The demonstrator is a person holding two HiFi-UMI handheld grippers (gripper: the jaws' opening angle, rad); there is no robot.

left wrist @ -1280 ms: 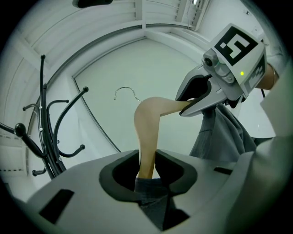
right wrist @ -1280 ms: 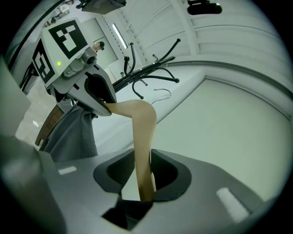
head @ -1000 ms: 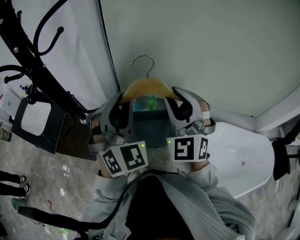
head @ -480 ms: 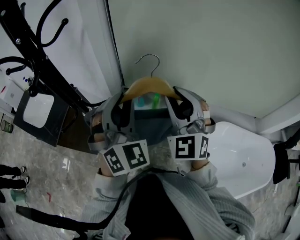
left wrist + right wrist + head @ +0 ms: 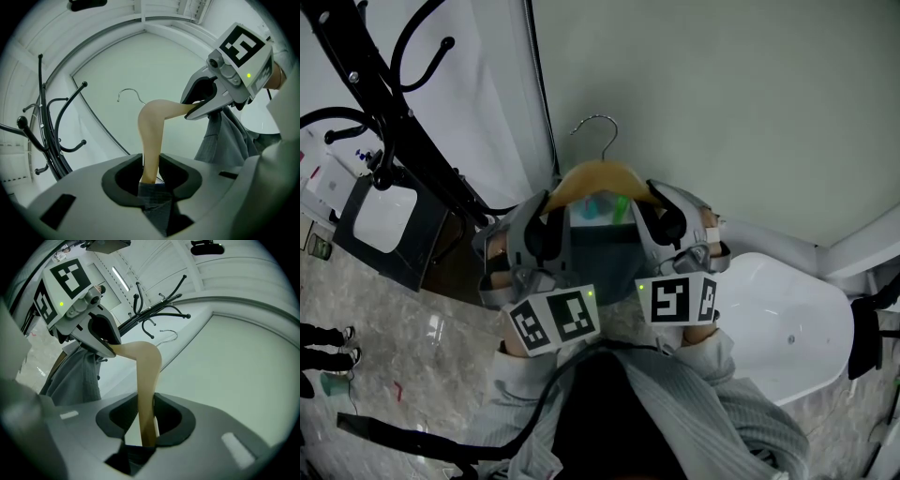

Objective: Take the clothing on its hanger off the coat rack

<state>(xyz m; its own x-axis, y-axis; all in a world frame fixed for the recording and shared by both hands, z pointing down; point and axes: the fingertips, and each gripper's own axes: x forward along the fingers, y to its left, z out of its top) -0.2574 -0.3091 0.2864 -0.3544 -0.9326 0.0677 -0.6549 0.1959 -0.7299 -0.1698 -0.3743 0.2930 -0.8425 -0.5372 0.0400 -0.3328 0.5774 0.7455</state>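
Observation:
A wooden hanger with a metal hook carries grey clothing and hangs in the air, off the black coat rack. My left gripper is shut on the hanger's left arm and my right gripper on its right arm. In the left gripper view the jaws pinch the hanger together with a fold of cloth; the rack stands off to the left. The right gripper view shows its jaws clamped on the hanger, with the rack behind.
A pale green wall is straight ahead and a white panel stands left of it. A white rounded table sits at the right. A dark framed box stands at the rack's foot.
The head view has drifted a little, so the rack and hanger sit slightly further right. Both grippers keep the same hold on the hanger.

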